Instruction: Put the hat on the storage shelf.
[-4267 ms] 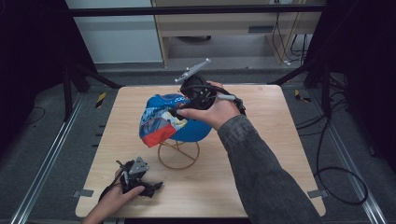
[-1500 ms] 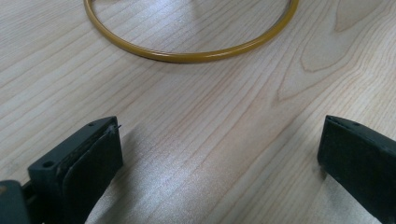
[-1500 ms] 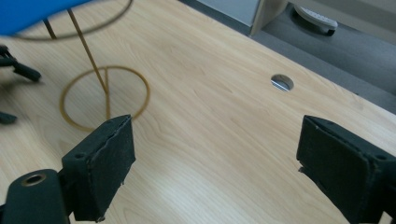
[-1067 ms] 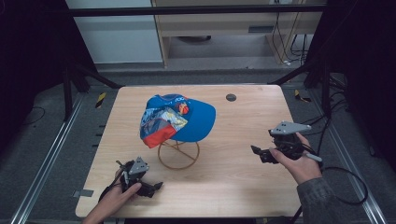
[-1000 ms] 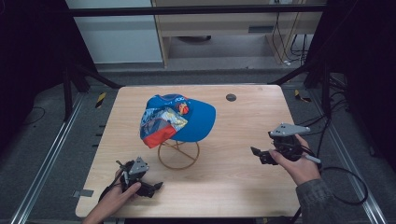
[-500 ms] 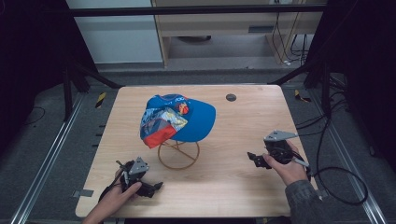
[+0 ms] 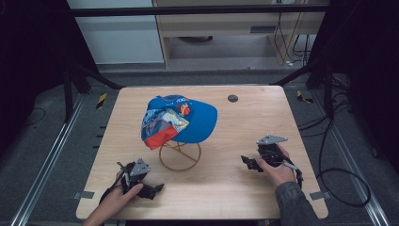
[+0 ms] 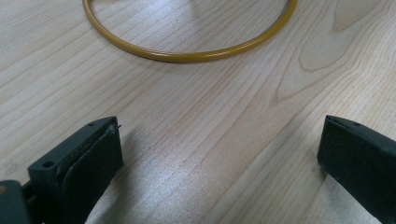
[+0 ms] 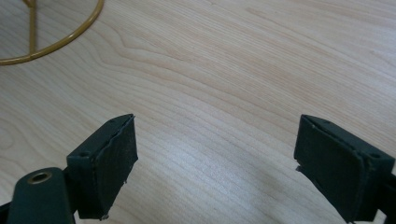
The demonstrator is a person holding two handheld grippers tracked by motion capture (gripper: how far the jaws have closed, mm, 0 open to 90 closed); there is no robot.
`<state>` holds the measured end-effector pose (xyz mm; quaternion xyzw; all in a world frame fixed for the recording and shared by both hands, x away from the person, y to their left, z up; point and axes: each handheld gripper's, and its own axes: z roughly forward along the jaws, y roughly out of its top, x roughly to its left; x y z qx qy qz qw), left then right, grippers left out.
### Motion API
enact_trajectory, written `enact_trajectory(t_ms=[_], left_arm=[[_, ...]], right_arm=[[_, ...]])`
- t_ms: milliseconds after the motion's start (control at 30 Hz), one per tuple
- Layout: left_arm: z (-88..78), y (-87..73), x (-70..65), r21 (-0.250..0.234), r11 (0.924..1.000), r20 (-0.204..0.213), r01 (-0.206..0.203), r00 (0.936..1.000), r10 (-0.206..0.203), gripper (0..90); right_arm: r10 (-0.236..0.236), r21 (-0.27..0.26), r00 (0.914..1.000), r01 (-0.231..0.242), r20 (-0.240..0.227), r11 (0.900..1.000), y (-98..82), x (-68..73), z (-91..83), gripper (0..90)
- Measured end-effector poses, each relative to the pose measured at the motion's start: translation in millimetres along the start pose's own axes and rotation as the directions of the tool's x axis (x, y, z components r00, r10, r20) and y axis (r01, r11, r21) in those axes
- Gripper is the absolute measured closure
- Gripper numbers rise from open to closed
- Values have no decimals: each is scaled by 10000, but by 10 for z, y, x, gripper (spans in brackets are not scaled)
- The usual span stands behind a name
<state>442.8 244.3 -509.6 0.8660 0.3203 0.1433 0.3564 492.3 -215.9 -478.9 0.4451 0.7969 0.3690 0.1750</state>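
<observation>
On my desk (image 7: 221,197), the cap (image 7: 179,120) sits on the wire stand (image 7: 179,156) at centre; my left gripper (image 7: 149,189) rests near the front-left edge, my right gripper (image 7: 248,163) at front right, both well apart from the stand.

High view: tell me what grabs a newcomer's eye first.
The blue cap with its colourful patterned side, perched on a gold wire stand in the middle of the wooden table, draws the eye first. Next come the two hand-held tools near the front edge: the left gripper and the right gripper, both open and holding nothing.
</observation>
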Motion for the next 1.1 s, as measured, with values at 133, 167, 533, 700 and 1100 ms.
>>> enact_trajectory(t_ms=[133,167,533,700,1100], left_arm=[[0,0,0,-1,10000,-1,2,10000,-2,0],[0,0,0,-1,10000,-2,0,10000,0,0],[0,0,0,-2,10000,0,3,10000,-3,0],[0,0,0,0,10000,0,1,10000,-1,0],[0,0,0,1,10000,-1,-4,10000,4,0]], right_arm=[[118,20,9999,-118,107,9999,-34,13,80,121],[141,37,9998,-141,142,9999,-38,16,94,118],[256,-8,9981,-255,554,9997,-108,86,256,105],[288,65,9971,-293,701,9995,-140,106,323,83],[224,164,9942,-242,1048,9996,-129,181,364,52]])
